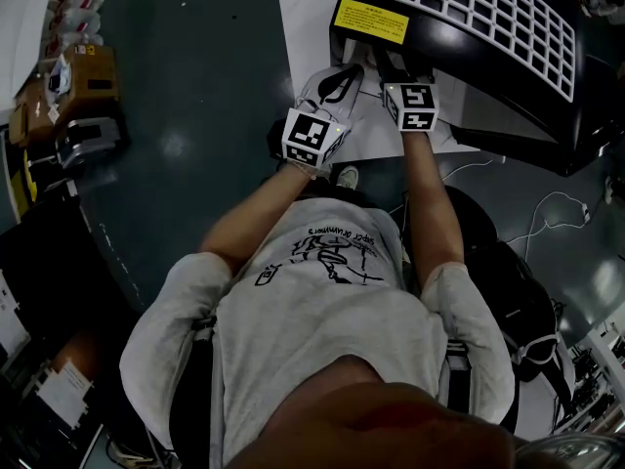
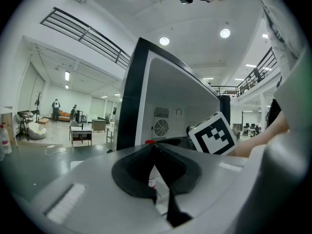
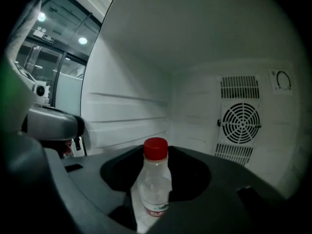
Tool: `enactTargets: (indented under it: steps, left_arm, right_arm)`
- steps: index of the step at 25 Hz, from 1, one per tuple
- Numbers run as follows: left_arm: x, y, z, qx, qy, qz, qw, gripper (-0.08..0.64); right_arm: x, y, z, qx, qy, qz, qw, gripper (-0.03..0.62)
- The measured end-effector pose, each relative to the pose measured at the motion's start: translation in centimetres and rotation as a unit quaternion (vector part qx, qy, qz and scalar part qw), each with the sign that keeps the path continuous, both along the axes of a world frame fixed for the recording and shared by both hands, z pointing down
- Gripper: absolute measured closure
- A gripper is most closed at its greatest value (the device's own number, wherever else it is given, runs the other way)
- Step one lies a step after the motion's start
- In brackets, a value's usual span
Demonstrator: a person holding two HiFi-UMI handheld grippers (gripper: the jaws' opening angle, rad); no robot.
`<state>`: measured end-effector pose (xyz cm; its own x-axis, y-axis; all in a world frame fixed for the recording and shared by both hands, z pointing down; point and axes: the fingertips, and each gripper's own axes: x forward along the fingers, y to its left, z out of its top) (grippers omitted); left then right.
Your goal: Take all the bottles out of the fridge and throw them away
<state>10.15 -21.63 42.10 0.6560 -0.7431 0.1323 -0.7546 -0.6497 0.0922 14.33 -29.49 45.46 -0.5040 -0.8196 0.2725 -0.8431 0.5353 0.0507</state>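
Note:
A clear plastic bottle [image 3: 155,184] with a red cap stands upright on the white floor inside the fridge [image 1: 469,66]. My right gripper [image 3: 157,217] reaches in with its jaws on either side of the bottle's lower half. A strip of white floor shows between the left jaw and the bottle, so the jaws look open around it. In the head view the right gripper [image 1: 393,64] points into the fridge mouth. My left gripper [image 1: 337,81] hovers just outside, left of it, facing the fridge [image 2: 165,96]. Part of a bottle [image 2: 152,177] shows through its narrow jaw gap; its grip is unclear.
The fridge's back wall carries a round fan grille [image 3: 240,122]. The fridge stands on a white sheet [image 1: 303,8] on the dark floor. Boxes and gear [image 1: 78,76] sit at the far left, and cables [image 1: 547,213] run over the floor at the right.

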Motion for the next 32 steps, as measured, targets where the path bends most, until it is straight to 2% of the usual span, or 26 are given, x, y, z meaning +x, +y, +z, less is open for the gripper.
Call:
enactTargets:
  steps: [13, 32]
  left_arm:
    - [0.1, 1.0, -0.8, 0.002, 0.007, 0.01, 0.9999, 0.552]
    - [0.7, 4.2, -5.3, 0.014, 0.03, 0.063, 0.9974, 0.552]
  right_arm:
    - [1.0, 2.5, -2.4, 0.011, -0.009, 0.005, 1.0, 0.437]
    - [1.9, 10.2, -7.9, 0.011, -0.018, -0.007, 1.0, 0.437]
